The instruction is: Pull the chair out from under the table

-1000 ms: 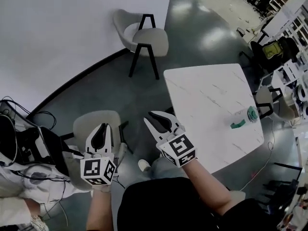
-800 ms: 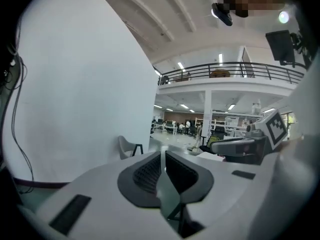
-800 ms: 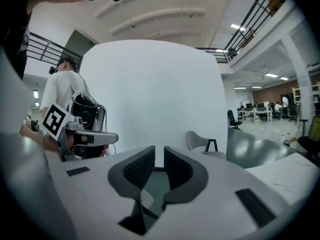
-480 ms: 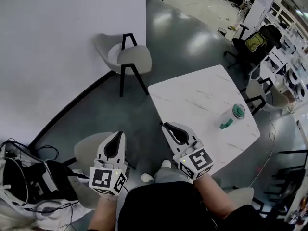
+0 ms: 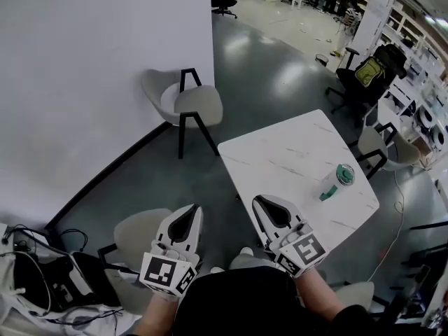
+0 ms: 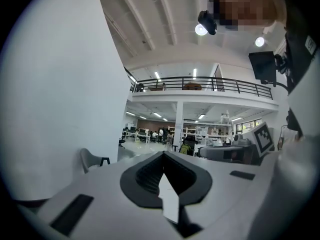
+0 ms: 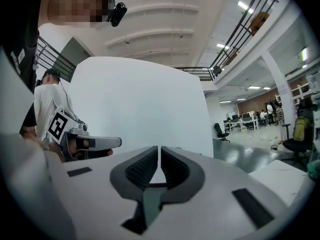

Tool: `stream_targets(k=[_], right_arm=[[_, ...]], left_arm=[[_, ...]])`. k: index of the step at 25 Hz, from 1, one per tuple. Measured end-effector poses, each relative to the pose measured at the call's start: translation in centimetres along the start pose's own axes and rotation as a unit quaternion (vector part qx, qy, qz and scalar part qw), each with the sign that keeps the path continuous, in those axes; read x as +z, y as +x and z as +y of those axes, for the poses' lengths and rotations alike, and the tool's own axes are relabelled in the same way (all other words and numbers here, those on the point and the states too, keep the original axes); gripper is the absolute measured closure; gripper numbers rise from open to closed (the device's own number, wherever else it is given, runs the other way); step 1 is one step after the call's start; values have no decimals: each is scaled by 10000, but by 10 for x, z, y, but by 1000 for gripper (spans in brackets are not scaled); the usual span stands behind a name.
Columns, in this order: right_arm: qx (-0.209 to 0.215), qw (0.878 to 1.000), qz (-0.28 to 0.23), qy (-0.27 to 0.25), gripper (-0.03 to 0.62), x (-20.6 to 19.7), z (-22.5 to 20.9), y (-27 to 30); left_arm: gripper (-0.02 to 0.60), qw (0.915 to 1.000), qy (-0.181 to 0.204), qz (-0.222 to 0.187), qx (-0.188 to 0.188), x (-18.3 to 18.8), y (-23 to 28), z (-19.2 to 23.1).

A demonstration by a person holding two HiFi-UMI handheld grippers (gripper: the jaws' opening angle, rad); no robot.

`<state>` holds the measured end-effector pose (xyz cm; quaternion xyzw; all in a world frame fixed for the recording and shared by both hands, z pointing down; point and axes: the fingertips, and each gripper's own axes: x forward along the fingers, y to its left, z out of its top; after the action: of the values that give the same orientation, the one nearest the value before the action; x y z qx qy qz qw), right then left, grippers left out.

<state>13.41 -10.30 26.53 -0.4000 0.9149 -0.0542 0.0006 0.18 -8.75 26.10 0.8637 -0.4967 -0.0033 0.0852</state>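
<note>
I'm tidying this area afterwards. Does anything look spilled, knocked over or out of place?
Nothing is spilled or tipped: the cup stands upright on the table. The one untidy spot is a heap of black cables and gear on the floor beside the chair at lower left.

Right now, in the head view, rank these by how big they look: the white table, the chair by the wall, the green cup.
1. white table
2. chair by the wall, though it stands farther from the camera
3. green cup, clearly smallest
</note>
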Motion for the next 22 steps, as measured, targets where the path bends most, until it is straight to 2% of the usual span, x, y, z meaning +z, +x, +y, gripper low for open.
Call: stream_targets(k=[9, 22], right_arm=[[0, 9998, -197, -70, 565, 16, 9, -5], [22, 9992, -270, -295, 574, 23, 22, -5]], left_arm=[[575, 9995, 55, -30, -304, 2, 1, -17], [575, 9994, -74, -219, -251, 13, -8, -7]])
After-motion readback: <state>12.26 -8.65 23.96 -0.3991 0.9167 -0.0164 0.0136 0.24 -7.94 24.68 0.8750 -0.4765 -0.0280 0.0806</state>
